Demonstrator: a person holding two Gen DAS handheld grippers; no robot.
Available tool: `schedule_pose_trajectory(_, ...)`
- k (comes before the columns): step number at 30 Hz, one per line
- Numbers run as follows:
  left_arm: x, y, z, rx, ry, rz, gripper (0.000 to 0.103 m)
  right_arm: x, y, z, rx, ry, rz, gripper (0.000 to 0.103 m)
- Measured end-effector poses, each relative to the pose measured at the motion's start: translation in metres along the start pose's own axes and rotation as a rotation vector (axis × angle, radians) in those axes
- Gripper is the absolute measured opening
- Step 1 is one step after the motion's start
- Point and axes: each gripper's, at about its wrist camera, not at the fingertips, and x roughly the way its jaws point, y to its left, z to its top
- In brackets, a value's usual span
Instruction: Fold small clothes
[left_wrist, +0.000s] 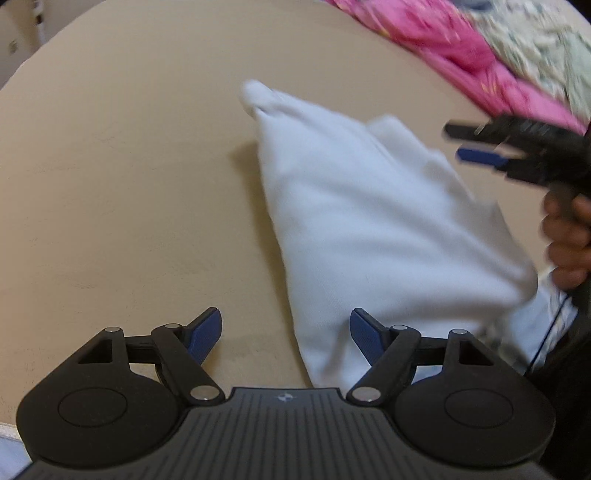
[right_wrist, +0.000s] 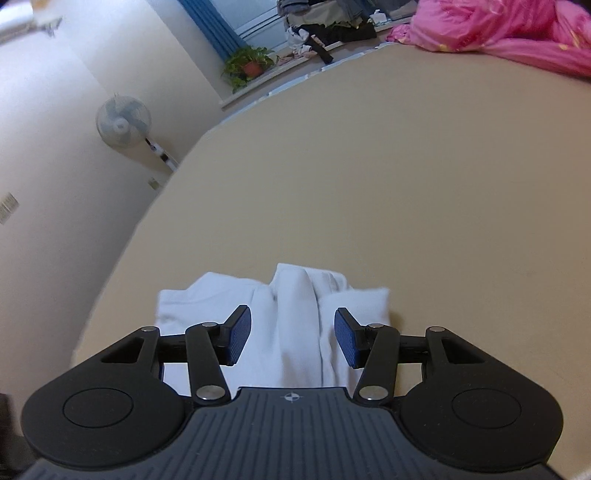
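A white garment (left_wrist: 362, 221) lies folded in a rough triangle on the tan bed sheet (left_wrist: 129, 166). My left gripper (left_wrist: 286, 334) is open and empty, just in front of the garment's near corner. My right gripper (left_wrist: 460, 142) shows at the right of the left wrist view, open, above the garment's far right edge, held by a hand. In the right wrist view the right gripper (right_wrist: 291, 341) is open with the bunched white garment (right_wrist: 295, 314) lying below and between its fingers.
A pink blanket (left_wrist: 461, 62) and a patterned cloth (left_wrist: 535, 40) lie along the far right of the bed. The right wrist view shows a standing fan (right_wrist: 123, 122), a potted plant (right_wrist: 251, 66) on a windowsill, and piled clothes (right_wrist: 325, 26).
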Motion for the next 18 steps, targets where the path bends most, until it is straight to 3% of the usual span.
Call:
schedule_pose_trajectory(3, -0.005, 0.008, 0.006, -0.054, -0.041, -0.001, 0.081, 0.033, 0.014, 0.000, -0.066, 0.033, -0.053, 0.052)
schedule_pose_trajectory(4, -0.007, 0.009, 0.010, -0.067, -0.053, -0.001, 0.081, 0.045, 0.016, -0.001, -0.086, 0.056, -0.076, 0.037)
schedule_pose_trajectory(5, -0.008, 0.011, 0.011, -0.079, -0.065, -0.005, 0.081, 0.053, 0.018, -0.002, -0.100, 0.073, -0.081, 0.004)
schedule_pose_trajectory(6, -0.010, 0.011, 0.014, -0.087, -0.074, -0.011, 0.081, 0.056, 0.018, -0.002, -0.110, 0.079, -0.065, 0.003)
schedule_pose_trajectory(7, -0.013, 0.009, 0.017, -0.093, -0.083, -0.019, 0.081, 0.050, 0.020, 0.002, -0.109, 0.024, -0.051, 0.003)
schedule_pose_trajectory(9, -0.018, 0.008, 0.017, -0.094, -0.100, -0.028, 0.081, 0.021, 0.013, 0.011, -0.024, -0.183, -0.046, 0.003)
schedule_pose_trajectory(10, -0.019, 0.007, 0.020, -0.090, -0.103, -0.027, 0.081, 0.017, 0.007, 0.013, 0.013, -0.210, -0.067, 0.003)
schedule_pose_trajectory(11, -0.018, 0.006, 0.024, -0.086, -0.102, -0.025, 0.081, 0.023, 0.003, 0.011, 0.014, -0.172, -0.122, 0.003)
schedule_pose_trajectory(13, -0.016, 0.005, 0.024, -0.077, -0.093, -0.014, 0.081, 0.051, -0.010, 0.004, 0.003, 0.009, -0.230, 0.005)
schedule_pose_trajectory(14, -0.016, 0.004, 0.024, -0.074, -0.089, -0.007, 0.081, 0.055, -0.016, 0.003, 0.033, 0.033, -0.242, 0.011)
schedule_pose_trajectory(18, -0.019, 0.003, 0.023, -0.066, -0.101, -0.022, 0.081, 0.025, -0.008, 0.008, 0.013, -0.076, -0.243, 0.032)
